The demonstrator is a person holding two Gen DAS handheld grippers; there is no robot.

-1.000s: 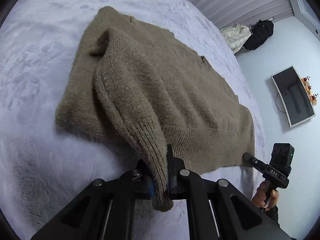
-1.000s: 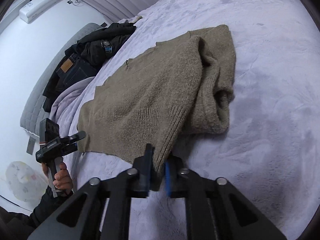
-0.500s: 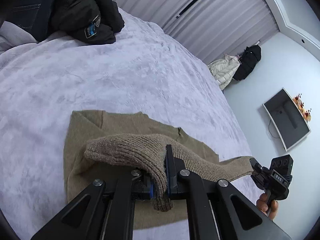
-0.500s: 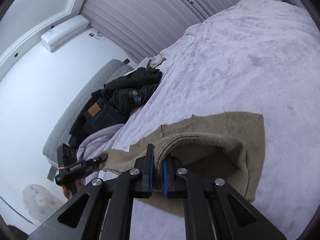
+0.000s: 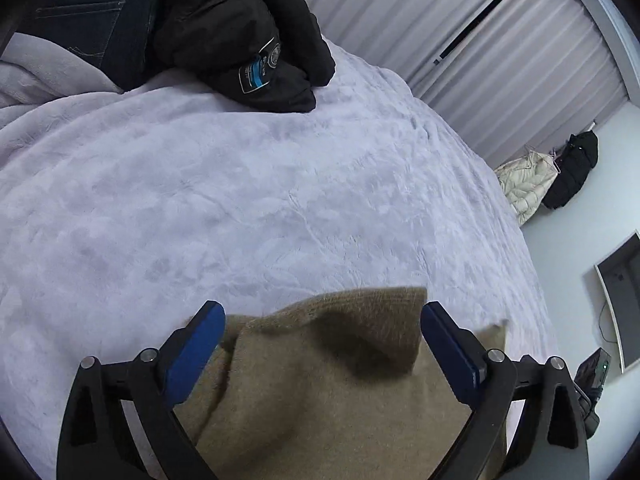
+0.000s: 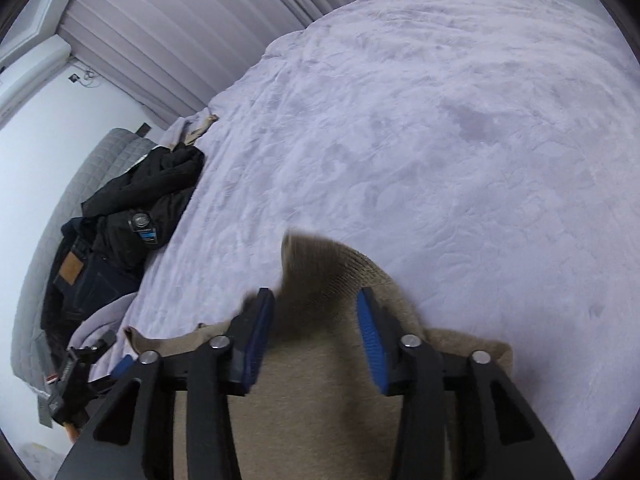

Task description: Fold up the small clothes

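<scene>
A tan knit sweater (image 5: 332, 392) lies on the lavender bedspread (image 5: 240, 200), folded over on itself. My left gripper (image 5: 320, 332) is open, its blue pads spread wide on either side of the sweater's ribbed edge, which is blurred. The sweater also shows in the right wrist view (image 6: 320, 400), where my right gripper (image 6: 316, 320) is open too, with a ribbed flap (image 6: 320, 264) standing loose between its blue pads (image 6: 374, 352). Neither gripper pinches the cloth. The right gripper's body (image 5: 596, 384) shows at the left view's right edge.
A pile of black clothing (image 5: 248, 32) and dark jeans (image 5: 100, 12) sits at the bed's far side, also in the right wrist view (image 6: 132, 220). A cream jacket (image 5: 528, 184) and black bag (image 5: 572, 168) hang by the curtains. A wall screen (image 5: 620, 296) is at right.
Both grippers carried the sweater's lower edge forward over its body, then opened and let it go. The cloth now rests folded beneath them.
</scene>
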